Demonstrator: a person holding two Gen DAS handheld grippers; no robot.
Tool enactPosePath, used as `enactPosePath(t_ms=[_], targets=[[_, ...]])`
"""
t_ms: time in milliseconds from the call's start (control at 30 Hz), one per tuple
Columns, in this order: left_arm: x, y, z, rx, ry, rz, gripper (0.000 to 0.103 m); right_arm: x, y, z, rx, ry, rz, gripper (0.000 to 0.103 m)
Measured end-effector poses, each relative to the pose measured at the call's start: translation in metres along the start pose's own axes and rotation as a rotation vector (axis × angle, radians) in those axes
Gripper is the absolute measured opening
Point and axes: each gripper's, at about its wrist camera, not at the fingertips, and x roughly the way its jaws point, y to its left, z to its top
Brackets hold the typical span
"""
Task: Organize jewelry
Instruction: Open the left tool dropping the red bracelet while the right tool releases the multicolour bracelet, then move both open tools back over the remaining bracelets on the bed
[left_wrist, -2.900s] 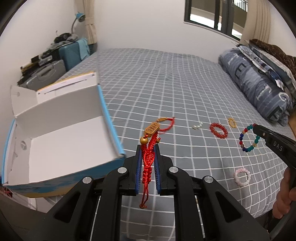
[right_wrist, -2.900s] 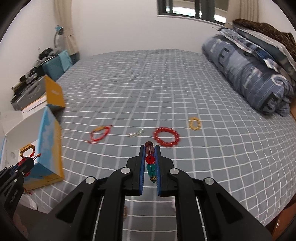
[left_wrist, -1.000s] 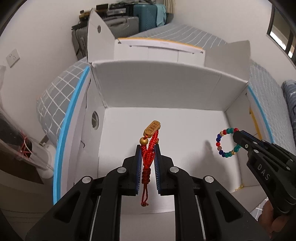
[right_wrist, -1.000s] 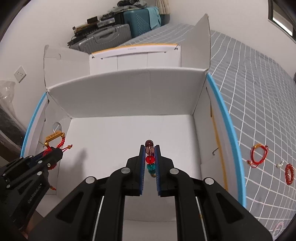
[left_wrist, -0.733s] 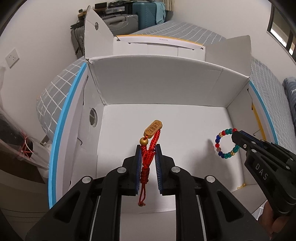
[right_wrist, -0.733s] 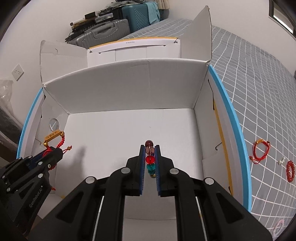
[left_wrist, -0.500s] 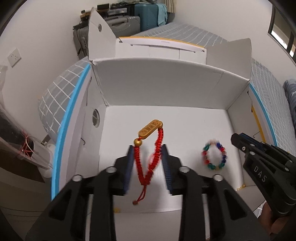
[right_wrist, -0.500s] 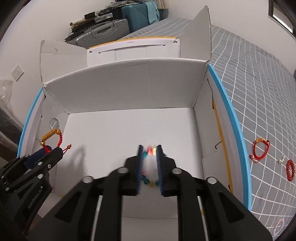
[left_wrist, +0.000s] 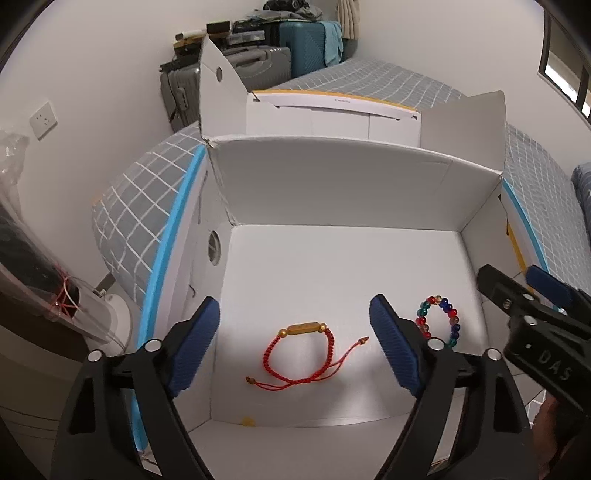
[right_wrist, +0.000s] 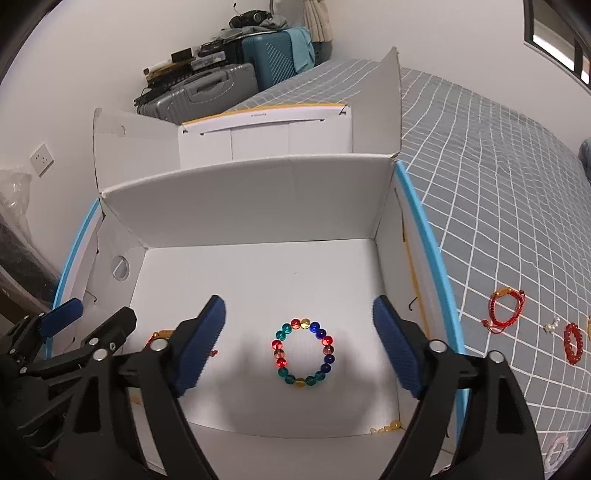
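Note:
Over the white box (left_wrist: 332, 192) my left gripper (left_wrist: 291, 314) has its jaws opening wide, nothing pressed by the pads. Below it the red cord bracelet (left_wrist: 303, 328) with a gold bar lies flat on the box floor. My right gripper (right_wrist: 299, 306) is opening too, and the multicoloured bead bracelet (right_wrist: 314, 326) lies loose on the floor of the box (right_wrist: 251, 206) between its fingers. The right gripper (left_wrist: 509, 271) shows at the right edge of the left wrist view, beside the bead bracelet (left_wrist: 448, 304). The left gripper (right_wrist: 101, 312) shows at lower left in the right wrist view.
On the grey checked bed right of the box lie another red cord bracelet (right_wrist: 504, 310), a small pearl piece (right_wrist: 550, 325), a red bead bracelet (right_wrist: 574, 343) and a pink one (right_wrist: 556, 452). Yellow beads (right_wrist: 386, 428) sit in the box's near corner. Suitcases (right_wrist: 207, 88) stand behind.
Both grippers went from shut to wide open. The red cord bracelet and the bead bracelet dropped out of them onto the box floor. Neither hand shifted much.

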Motion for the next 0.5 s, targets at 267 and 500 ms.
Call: enactPosePath(t_ms=[267, 500], targets=[[-0.020, 0.003, -0.001, -0.012, -0.061, 0.010, 0.097, -0.017, -0.008, -0.002, 0.024, -0.041, -0.021, 0.095], [-0.033, -0.001, -0.006, -0.010, -0.082, -0.009, 0.097, -0.034, -0.015, -0.003, 0.034, -0.069, -0.050, 0.095]])
